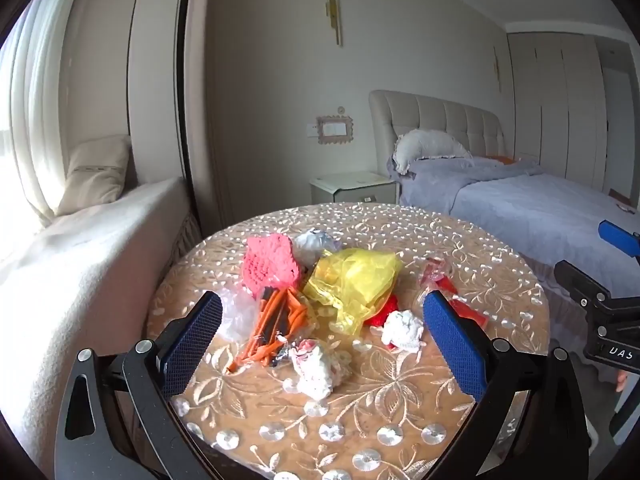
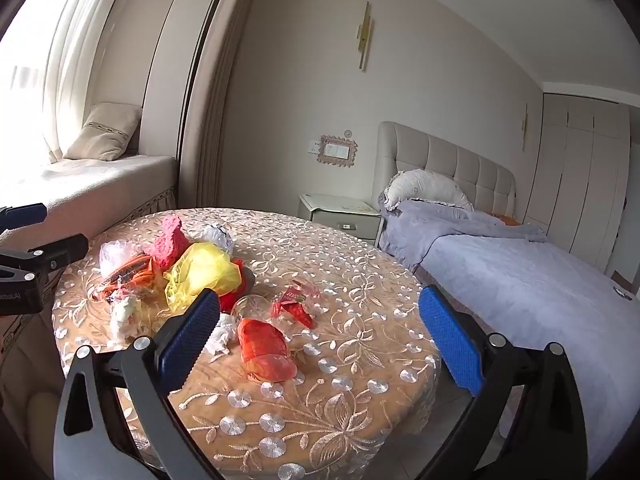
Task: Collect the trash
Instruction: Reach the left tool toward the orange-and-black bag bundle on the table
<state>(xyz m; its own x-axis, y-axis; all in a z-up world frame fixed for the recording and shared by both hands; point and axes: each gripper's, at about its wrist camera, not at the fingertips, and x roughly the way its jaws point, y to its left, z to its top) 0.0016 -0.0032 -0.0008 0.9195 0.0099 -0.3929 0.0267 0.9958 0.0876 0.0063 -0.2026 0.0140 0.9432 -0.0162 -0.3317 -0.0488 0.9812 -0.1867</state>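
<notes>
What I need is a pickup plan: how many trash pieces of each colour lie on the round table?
Yellow plastic bag: 1
Pink knitted piece: 1
Orange-and-black wrapper: 1
White crumpled tissue: 2
Clear or whitish plastic bag: 2
Red: 3 (red wrapper, orange-red bag, red piece)
Total: 10

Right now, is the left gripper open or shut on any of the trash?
Open. The left gripper has its blue pads spread wide above the table, nothing pressed between them; the orange wrapper and crumpled tissue lie loose.
</notes>
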